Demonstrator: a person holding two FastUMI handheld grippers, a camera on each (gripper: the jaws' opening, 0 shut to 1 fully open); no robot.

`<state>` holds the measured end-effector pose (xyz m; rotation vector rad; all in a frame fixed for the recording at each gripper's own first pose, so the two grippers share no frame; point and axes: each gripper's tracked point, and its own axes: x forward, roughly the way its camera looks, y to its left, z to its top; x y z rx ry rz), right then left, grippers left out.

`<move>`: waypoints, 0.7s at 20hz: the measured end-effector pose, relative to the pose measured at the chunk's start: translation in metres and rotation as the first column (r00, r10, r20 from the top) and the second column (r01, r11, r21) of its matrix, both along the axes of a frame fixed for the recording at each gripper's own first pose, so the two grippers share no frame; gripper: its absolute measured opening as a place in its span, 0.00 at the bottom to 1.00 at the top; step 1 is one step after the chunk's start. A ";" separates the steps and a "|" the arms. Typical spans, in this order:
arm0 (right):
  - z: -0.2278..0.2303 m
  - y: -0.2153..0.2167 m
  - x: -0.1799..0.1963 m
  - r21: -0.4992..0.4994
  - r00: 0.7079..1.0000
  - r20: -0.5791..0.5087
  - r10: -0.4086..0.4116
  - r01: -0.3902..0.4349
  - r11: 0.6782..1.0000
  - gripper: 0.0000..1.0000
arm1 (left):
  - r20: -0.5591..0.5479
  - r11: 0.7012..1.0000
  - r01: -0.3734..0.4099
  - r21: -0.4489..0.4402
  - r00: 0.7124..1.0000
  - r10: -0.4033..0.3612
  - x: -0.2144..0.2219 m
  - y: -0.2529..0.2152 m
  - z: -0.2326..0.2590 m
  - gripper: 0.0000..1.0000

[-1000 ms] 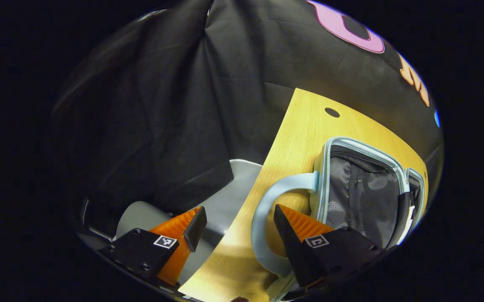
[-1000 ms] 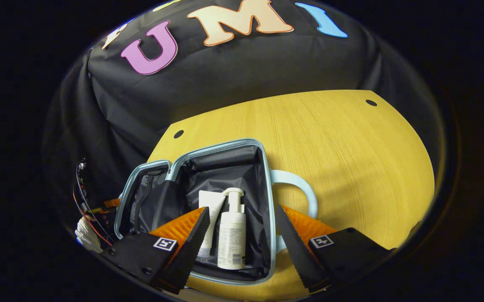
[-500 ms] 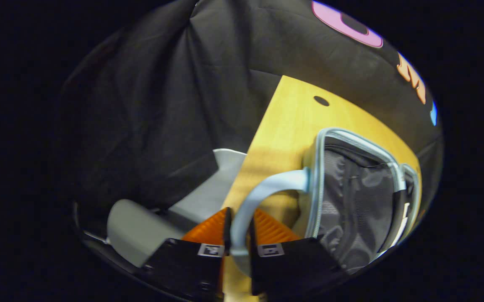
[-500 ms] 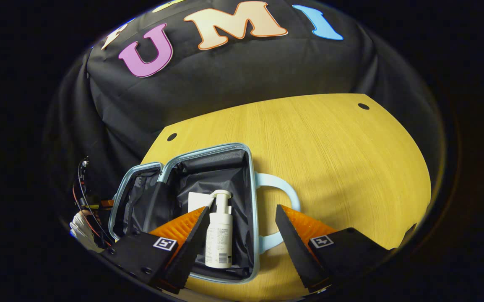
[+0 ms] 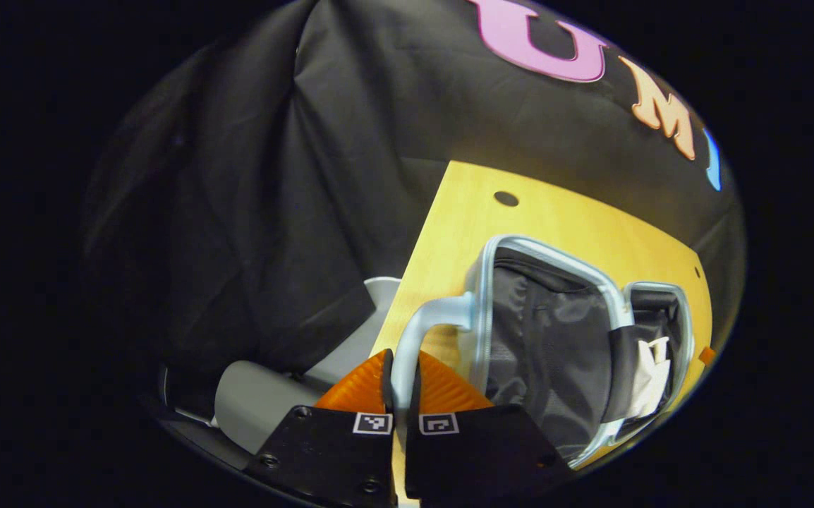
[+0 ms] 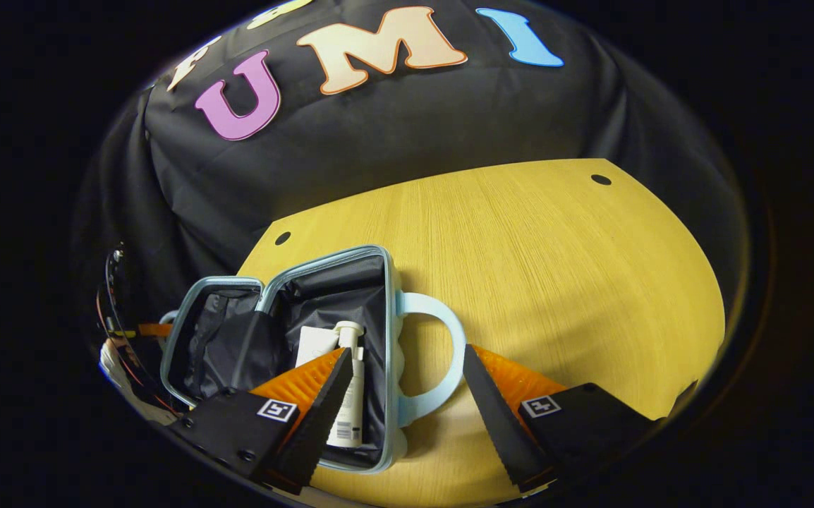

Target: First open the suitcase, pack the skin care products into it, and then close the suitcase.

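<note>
Right gripper view: the table [image 6: 555, 254] bears the opened suitcase [image 6: 322, 264], in which a pump bottle [image 6: 348, 395] and tube [image 6: 315, 344] are packed; closing remains. The right gripper [image 6: 407, 406] is spread wide; the left gripper [image 5: 400, 395] is clamped on the lid handle [image 5: 424, 321].

The suitcase [image 6: 389, 339] in front of me is pale blue along its rim and handles [image 5: 414, 335], with a dark grey-black fabric lining inside. In it I see a white pump bottle [image 6: 347, 395] and a white tube [image 6: 315, 346]. The table [image 6: 555, 282] beneath is yellow wood with fine straight grain and small dark round holes.
</note>
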<state>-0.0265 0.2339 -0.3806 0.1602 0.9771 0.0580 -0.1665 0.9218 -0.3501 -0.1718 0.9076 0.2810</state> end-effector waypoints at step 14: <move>0.016 -0.070 0.003 0.064 0.999 0.010 -0.040 0.040 0.997 0.99 | 0.197 0.970 0.241 0.032 0.950 -0.243 0.035 -0.158 0.146 0.00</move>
